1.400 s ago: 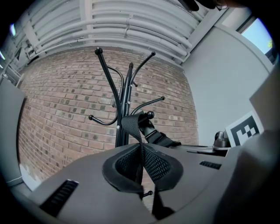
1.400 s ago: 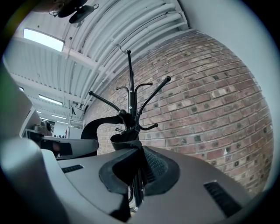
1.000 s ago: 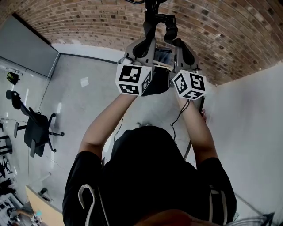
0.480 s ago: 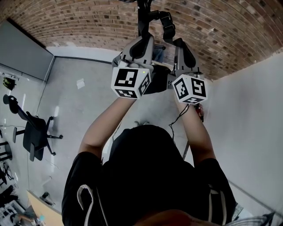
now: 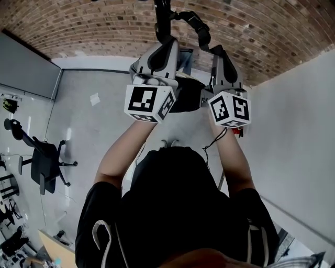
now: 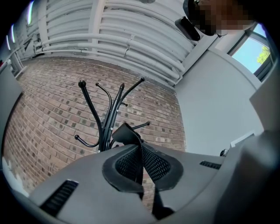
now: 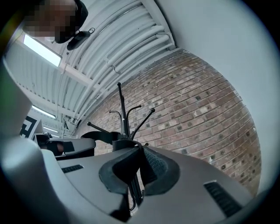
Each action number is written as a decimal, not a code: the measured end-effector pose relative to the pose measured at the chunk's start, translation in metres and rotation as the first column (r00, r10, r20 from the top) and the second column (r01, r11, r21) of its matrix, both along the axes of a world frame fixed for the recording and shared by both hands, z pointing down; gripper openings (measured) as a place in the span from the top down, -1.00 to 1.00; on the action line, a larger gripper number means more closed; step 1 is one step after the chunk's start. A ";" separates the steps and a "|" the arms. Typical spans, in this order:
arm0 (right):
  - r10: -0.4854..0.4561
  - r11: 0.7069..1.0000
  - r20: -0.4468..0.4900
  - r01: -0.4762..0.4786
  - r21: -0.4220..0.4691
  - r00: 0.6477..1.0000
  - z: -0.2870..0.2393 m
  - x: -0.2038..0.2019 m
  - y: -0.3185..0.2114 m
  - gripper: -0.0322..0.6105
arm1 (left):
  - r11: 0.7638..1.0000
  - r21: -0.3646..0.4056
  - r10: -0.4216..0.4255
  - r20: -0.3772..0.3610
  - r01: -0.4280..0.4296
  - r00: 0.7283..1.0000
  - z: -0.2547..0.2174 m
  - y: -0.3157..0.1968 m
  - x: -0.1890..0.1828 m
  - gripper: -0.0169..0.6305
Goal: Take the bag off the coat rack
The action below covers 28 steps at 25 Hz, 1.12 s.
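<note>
I hold both grippers overhead at the black coat rack (image 5: pixel 160 15), whose hooked arms (image 6: pixel 107 114) fan out before the brick wall. My left gripper (image 5: pixel 160 41) is shut on a black bag strap (image 6: pixel 127 132) that stands folded up out of its pads. My right gripper (image 5: pixel 210 48) is shut on another stretch of the strap (image 7: pixel 130 146), close to the rack's pole (image 7: pixel 124 117). In the head view the strap (image 5: pixel 198 25) arcs between the two grippers, and the dark bag (image 5: pixel 187 97) hangs below them, partly hidden by the marker cubes.
A brick wall (image 5: pixel 78 31) stands behind the rack and a white wall (image 5: pixel 298 131) is close on the right. On the grey floor are a black office chair (image 5: pixel 44 163), a sheet of paper (image 5: pixel 95 98) and a thin cable (image 5: pixel 212 141). White pipes (image 6: pixel 131 39) run overhead.
Both grippers have risen toward the camera and drawn slightly apart, keeping hold of the strap. The strap loop now sits higher against the rack's top.
</note>
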State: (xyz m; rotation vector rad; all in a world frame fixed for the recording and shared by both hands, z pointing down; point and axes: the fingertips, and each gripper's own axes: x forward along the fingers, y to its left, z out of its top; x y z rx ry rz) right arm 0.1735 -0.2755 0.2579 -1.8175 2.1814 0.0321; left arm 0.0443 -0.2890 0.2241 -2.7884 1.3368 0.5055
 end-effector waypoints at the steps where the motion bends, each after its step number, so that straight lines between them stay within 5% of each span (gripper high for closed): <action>1: 0.004 1.000 0.006 -0.004 0.004 1.000 -0.002 0.001 0.003 0.83 | 1.000 0.007 0.000 0.001 0.000 1.000 -0.001 0.003 -0.001 0.88; 18: -0.015 0.999 0.019 0.016 -0.031 1.000 0.013 -0.010 0.030 0.83 | 0.983 0.070 -0.178 0.096 0.171 0.979 0.025 0.033 -0.060 0.88; 28: -0.021 0.999 0.044 0.023 -0.045 0.999 0.019 -0.004 0.034 0.83 | 0.951 -0.022 -0.307 0.071 0.309 0.949 0.052 0.030 -0.122 0.88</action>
